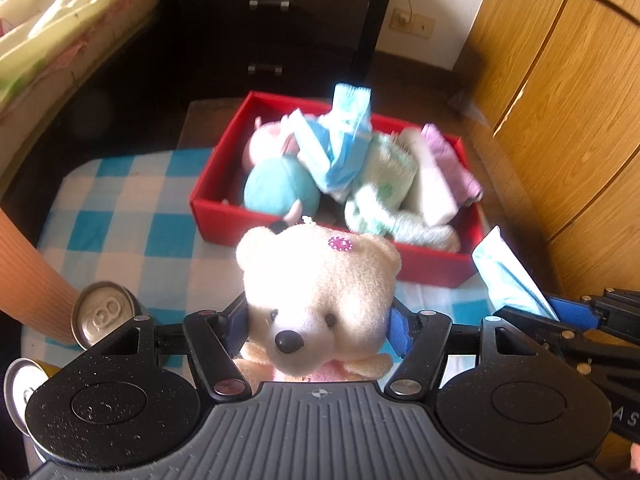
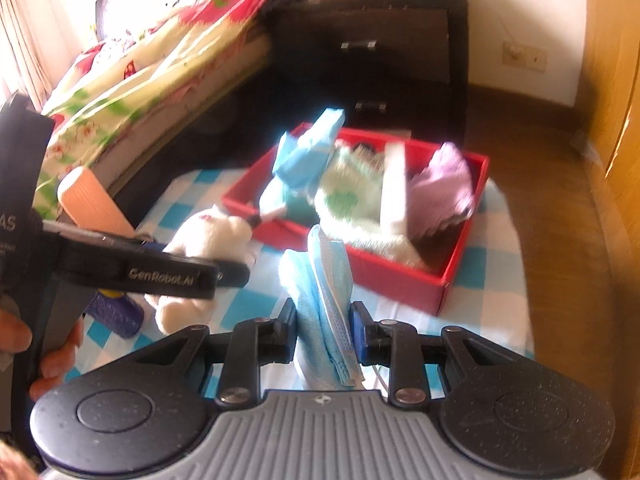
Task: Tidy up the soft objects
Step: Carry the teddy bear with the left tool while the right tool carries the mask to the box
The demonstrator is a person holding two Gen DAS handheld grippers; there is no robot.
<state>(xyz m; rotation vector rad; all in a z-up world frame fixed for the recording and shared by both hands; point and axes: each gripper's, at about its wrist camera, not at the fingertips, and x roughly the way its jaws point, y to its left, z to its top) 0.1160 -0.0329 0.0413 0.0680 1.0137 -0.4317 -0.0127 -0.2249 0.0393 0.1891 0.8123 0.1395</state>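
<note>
My left gripper (image 1: 319,322) is shut on a cream teddy bear (image 1: 316,292) by its head, just in front of the red box (image 1: 280,224). The bear also shows in the right wrist view (image 2: 212,240). My right gripper (image 2: 324,330) is shut on a bundle of light blue face masks (image 2: 326,312), held above the checked cloth near the red box (image 2: 400,276). The masks show at the right of the left wrist view (image 1: 508,276). The box holds a teal and pink plush (image 1: 280,188), blue packets (image 1: 344,140), a green-patterned fluffy item (image 1: 384,184) and a lilac cloth (image 1: 452,160).
A blue and white checked cloth (image 1: 120,208) covers the table. Two drink cans (image 1: 102,312) and an orange ribbed cup (image 1: 28,280) stand at the left. A purple object (image 2: 116,316) lies by the bear. A bed (image 2: 160,60), dark drawers (image 2: 380,52) and a wooden wardrobe (image 1: 560,100) surround the table.
</note>
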